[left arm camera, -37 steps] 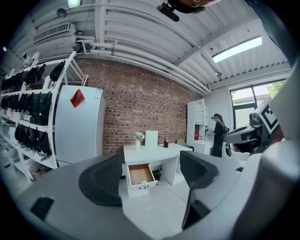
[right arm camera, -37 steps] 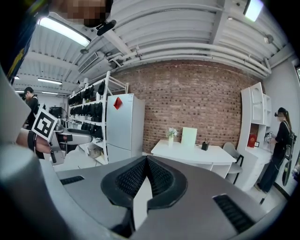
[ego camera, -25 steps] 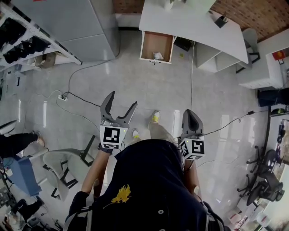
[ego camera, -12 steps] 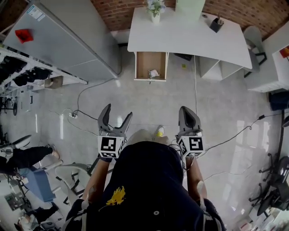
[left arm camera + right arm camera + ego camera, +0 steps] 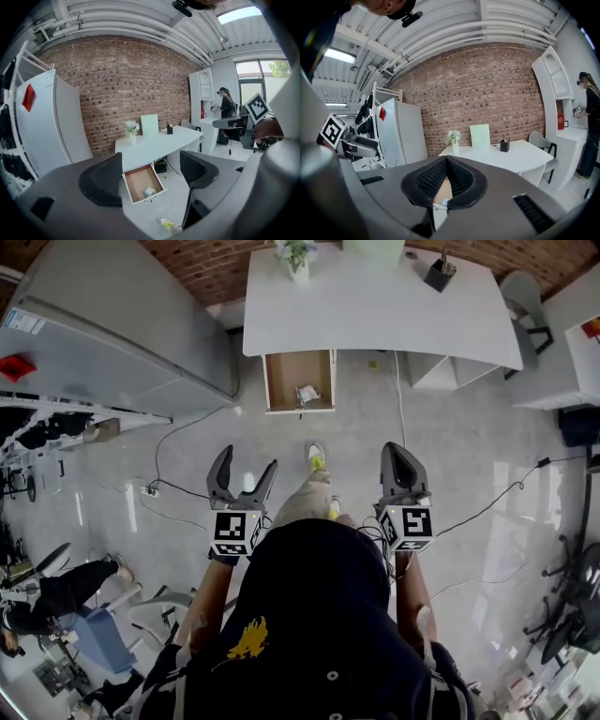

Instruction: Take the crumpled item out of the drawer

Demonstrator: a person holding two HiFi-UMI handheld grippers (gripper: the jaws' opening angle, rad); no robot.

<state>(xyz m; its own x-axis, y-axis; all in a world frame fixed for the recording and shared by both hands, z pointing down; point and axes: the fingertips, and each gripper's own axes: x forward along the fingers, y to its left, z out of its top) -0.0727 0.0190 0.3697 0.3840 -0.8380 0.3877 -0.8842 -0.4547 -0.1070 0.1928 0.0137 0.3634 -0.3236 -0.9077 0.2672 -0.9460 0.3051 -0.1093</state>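
Note:
A brown-lined drawer (image 5: 298, 382) (image 5: 142, 183) stands pulled out from under the white desk (image 5: 375, 306) (image 5: 154, 145). A small pale crumpled item (image 5: 307, 393) (image 5: 148, 191) lies in it near the front right. My left gripper (image 5: 242, 478) is open and empty, held well short of the drawer over the floor. My right gripper (image 5: 402, 474) is shut with nothing in it, level with the left one. In the right gripper view the jaws hide most of the drawer.
A grey cabinet (image 5: 112, 329) stands left of the desk. On the desk are a flower vase (image 5: 296, 259) and a pen holder (image 5: 436, 274). Cables (image 5: 178, 446) trail over the floor. A white side unit (image 5: 562, 352) and chairs are at right. A person (image 5: 226, 105) stands far right.
The desk and open drawer have drawn closer and shifted left in the head view as I walk toward them. Both grippers keep their pose.

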